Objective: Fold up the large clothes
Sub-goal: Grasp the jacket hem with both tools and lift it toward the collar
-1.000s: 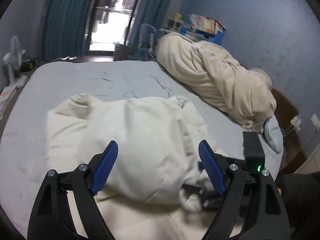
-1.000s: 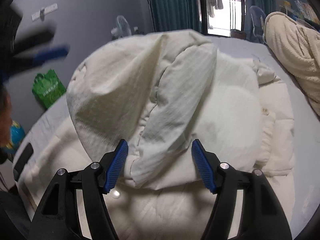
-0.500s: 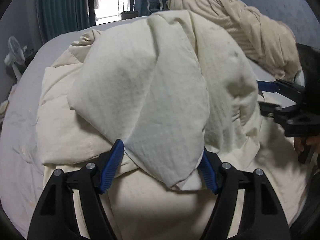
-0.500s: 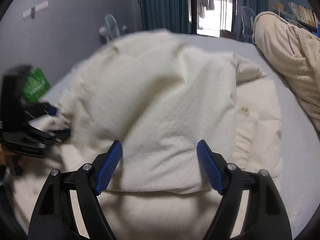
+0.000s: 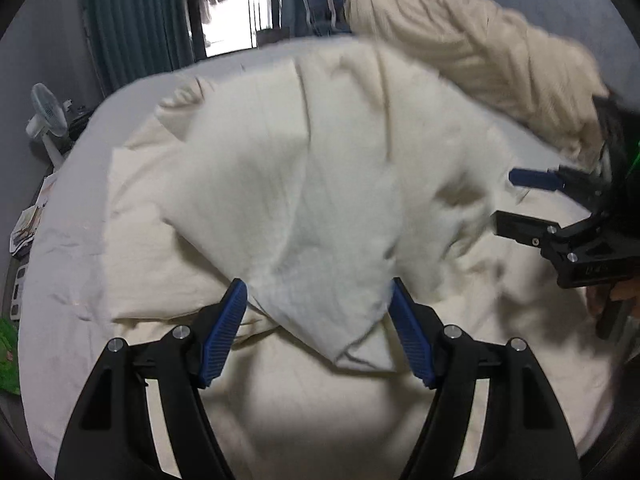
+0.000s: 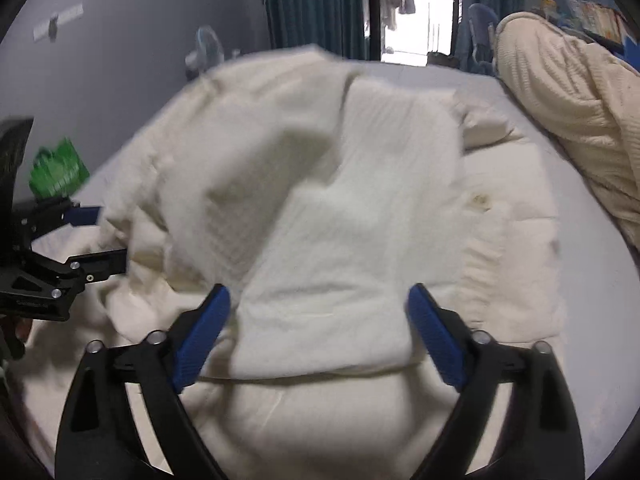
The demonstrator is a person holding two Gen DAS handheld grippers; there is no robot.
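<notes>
A cream padded garment (image 5: 320, 160) lies spread on the grey bed (image 5: 72, 208), one thick flap folded back over it. In the left wrist view, a corner of that flap sits between the blue pads of my left gripper (image 5: 318, 284), and both pads press its sides. At the right edge my right gripper (image 5: 516, 204) hovers over the garment. In the right wrist view, my right gripper (image 6: 318, 290) is opening its jaws. The folded edge of the garment (image 6: 340, 200) lies between them, clear of both pads. The left gripper (image 6: 100, 240) shows at the far left, against the cloth.
A bundled beige blanket (image 5: 480, 60) (image 6: 560, 100) lies along the bed's right side. A standing fan (image 5: 48, 116) and papers (image 5: 26, 228) are on the floor to the left, as is a green bag (image 6: 58, 168). Curtains and a bright window stand beyond the bed.
My left gripper dipped toward the garment and took the flap's corner between its pads. The right jaws spread wide, and the flap they carried has sunk flatter onto the garment.
</notes>
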